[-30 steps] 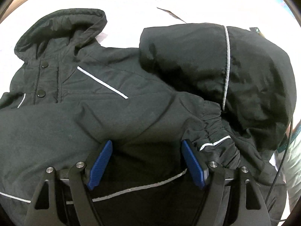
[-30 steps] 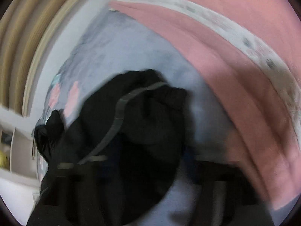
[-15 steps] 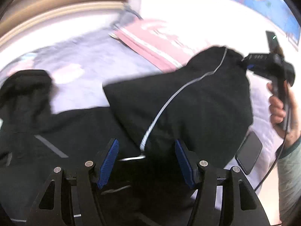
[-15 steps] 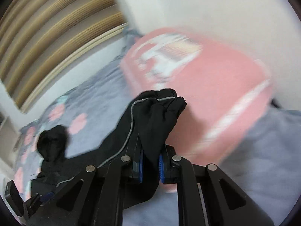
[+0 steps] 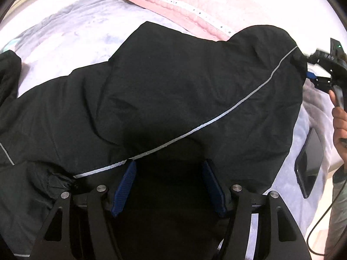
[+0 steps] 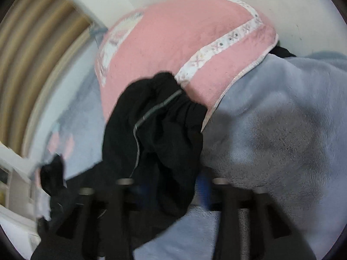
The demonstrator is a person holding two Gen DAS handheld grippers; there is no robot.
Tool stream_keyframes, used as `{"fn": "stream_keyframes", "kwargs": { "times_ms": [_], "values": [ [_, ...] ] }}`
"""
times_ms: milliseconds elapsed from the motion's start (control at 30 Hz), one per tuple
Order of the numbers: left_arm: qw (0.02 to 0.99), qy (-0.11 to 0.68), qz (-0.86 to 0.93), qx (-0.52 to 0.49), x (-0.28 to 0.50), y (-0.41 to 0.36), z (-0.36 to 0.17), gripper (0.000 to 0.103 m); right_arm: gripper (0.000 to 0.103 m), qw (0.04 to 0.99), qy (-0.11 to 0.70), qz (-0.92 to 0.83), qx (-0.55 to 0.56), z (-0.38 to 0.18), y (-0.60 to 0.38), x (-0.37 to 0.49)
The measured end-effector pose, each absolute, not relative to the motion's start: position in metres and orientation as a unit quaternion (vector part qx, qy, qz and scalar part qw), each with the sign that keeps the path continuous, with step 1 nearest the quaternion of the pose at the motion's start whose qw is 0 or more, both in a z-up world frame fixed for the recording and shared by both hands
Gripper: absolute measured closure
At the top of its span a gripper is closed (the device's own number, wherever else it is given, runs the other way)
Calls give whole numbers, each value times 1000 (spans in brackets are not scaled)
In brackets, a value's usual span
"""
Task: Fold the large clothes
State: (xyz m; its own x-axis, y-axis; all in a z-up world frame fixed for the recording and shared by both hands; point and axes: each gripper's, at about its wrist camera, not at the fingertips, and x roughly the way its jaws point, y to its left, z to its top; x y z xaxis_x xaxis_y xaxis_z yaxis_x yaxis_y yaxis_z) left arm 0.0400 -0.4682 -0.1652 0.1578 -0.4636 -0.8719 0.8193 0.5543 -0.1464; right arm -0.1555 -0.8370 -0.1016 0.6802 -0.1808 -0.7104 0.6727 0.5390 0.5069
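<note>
Fingers (image 5: 128, 184) of the left gripper (image 5: 169, 186) stand apart, black jacket (image 5: 173, 91) fabric lying slack between them at lower centre. Right gripper (image 6: 171, 197) is blurred; whether its fingers pinch the sleeve cuff (image 6: 164, 112) cannot be told. Jacket sprawls mid-frame over the grey blanket (image 6: 282, 130), pink pillow (image 6: 173, 43) beyond. Judged soft, bulky, slippery; best held at cuff or hem seam.

Black jacket (image 5: 173, 91) drapes over parted left tongs (image 5: 169, 186).
</note>
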Motion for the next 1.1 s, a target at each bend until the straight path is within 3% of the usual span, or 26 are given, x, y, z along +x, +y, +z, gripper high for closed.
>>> {"fn": "stream_keyframes", "kwargs": {
  "times_ms": [133,167,200,233,633,867,933,967,1000,1100],
  "values": [
    [740,479,-434,186,40,-463,-163,36,26,825,280,-242,426,-104,-847,-151],
    [741,478,-437,178,41,-461,-161,36,38,824,283,-235,431,-106,-848,-146],
    [742,477,-439,170,40,-459,-159,36,59,824,289,-227,432,-106,-849,-141],
    [744,476,-441,160,43,-454,-156,36,62,827,302,-229,414,-102,-841,-133],
    [820,398,-406,57,63,-306,-57,36,67,930,284,-134,193,23,-634,-77],
    [845,397,-358,24,74,-214,-45,36,67,935,335,-80,83,30,-499,-12],
    [844,403,-354,21,75,-194,-52,36,56,925,354,-108,82,18,-501,-8],
    [843,405,-353,19,74,-184,-55,36,33,919,362,-130,86,12,-508,-9],
    [843,406,-352,18,73,-177,-58,36,17,914,369,-144,88,7,-515,-14],
    [838,416,-353,10,76,-166,-70,36,15,890,398,-203,92,-24,-545,-24]
  ]
}}
